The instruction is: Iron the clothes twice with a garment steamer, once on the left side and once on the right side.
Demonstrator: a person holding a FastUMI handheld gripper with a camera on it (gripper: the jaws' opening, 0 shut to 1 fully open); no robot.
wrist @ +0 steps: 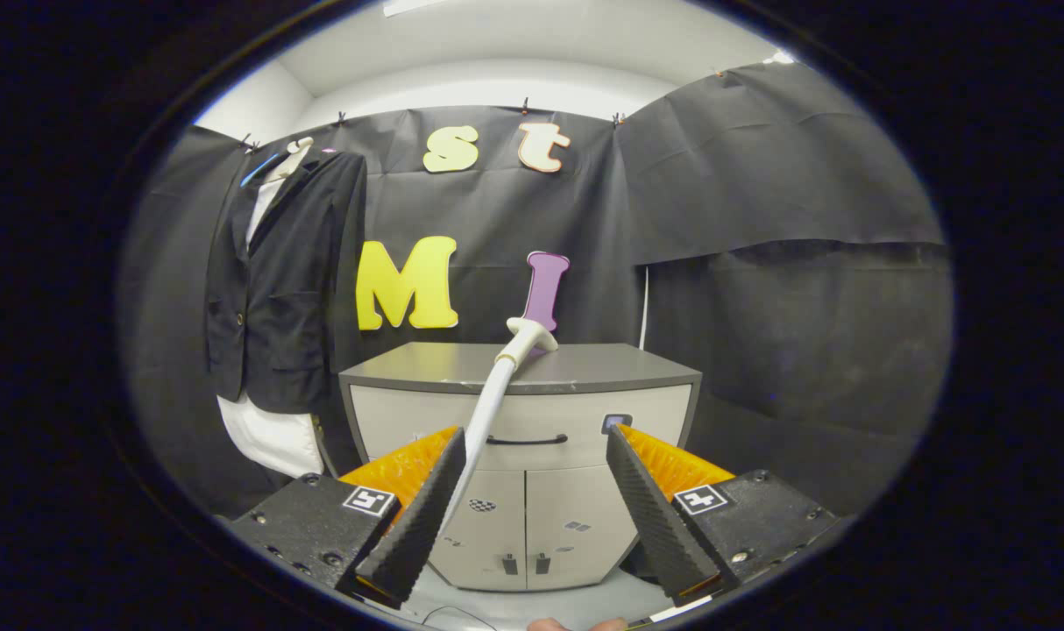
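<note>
While the claw (532,499) gapes, a cabinet (521,412) fronts it.

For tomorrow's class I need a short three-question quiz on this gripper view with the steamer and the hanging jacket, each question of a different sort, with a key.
1. True or false: the gripper is shut on the steamer wand.
2. Multiple choice: the dark jacket hangs
A. on the booth wall beside the cabinet
B. folded on the cabinet top
C. inside the cabinet
3. Fill in: the wand's head rests on the cabinet's ____.

Key
1. False. The fingers stand apart, and the wand runs close along one finger, ungripped.
2. A.
3. Top.
</note>
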